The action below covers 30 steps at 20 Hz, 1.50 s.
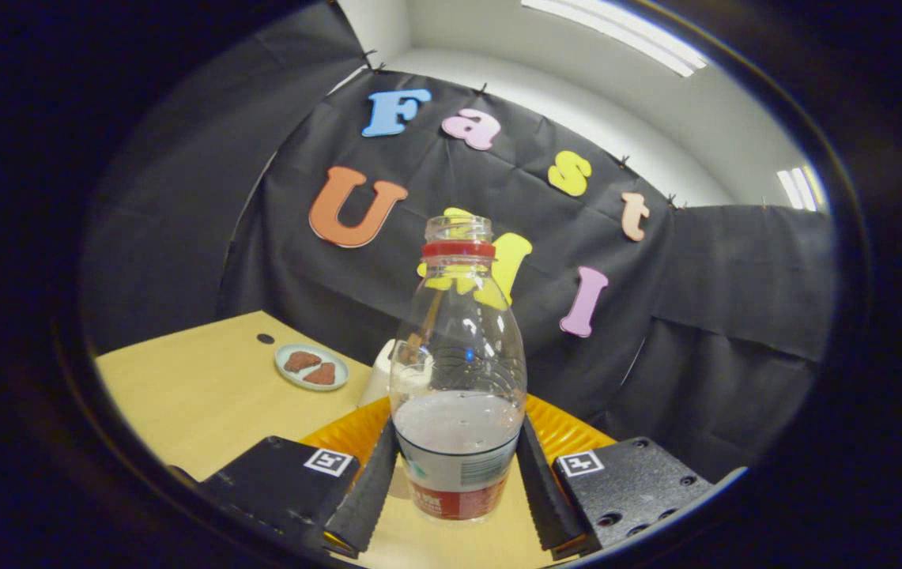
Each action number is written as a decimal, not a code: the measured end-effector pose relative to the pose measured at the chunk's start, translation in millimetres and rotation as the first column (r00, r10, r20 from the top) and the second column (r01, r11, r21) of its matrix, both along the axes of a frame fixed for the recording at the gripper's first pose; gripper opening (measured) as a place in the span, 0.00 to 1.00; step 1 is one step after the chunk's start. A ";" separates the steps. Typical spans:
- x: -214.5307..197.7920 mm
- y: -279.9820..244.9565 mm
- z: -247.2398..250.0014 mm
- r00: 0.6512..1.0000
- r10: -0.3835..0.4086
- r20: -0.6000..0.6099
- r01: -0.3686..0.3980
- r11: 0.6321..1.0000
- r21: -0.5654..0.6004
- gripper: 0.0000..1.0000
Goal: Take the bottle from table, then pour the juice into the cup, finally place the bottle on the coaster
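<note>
Gripping bottle point(457, 411) between both fingers of gripper point(457, 482) | uncapped, part-full | risk: tilt spills juice before cup point(381, 371)

Clear uncapped bottle point(458, 371) with red neck ring, upright (cloudy juice low inside), over orange coaster point(356, 431); white cup point(381, 371) just behind.

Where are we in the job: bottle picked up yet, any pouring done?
Grasp looks done: the tongs are shut on the bottle, both fingers pressing its lower sides. It stands upright, cap off, with some liquid inside, over the yellow table. Whether it is lifted cannot be told. Left: pouring into the white cup just behind it, then setting it on the orange coaster.
</note>
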<state>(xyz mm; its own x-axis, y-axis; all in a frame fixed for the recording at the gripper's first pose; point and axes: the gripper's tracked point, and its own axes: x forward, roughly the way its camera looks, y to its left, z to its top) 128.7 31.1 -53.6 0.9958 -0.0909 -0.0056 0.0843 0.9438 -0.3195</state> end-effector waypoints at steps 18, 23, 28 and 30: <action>85.9 -20.5 -87.8 0.999 0.047 0.007 -0.047 0.964 0.261 0.81; 127.6 -30.1 -128.8 0.998 0.050 -0.028 -0.039 0.949 0.314 0.81; 159.6 -49.8 -173.0 0.996 0.004 -0.085 0.026 0.939 0.344 0.81; 168.9 -51.1 -188.1 0.995 -0.003 -0.103 0.039 0.935 0.352 0.81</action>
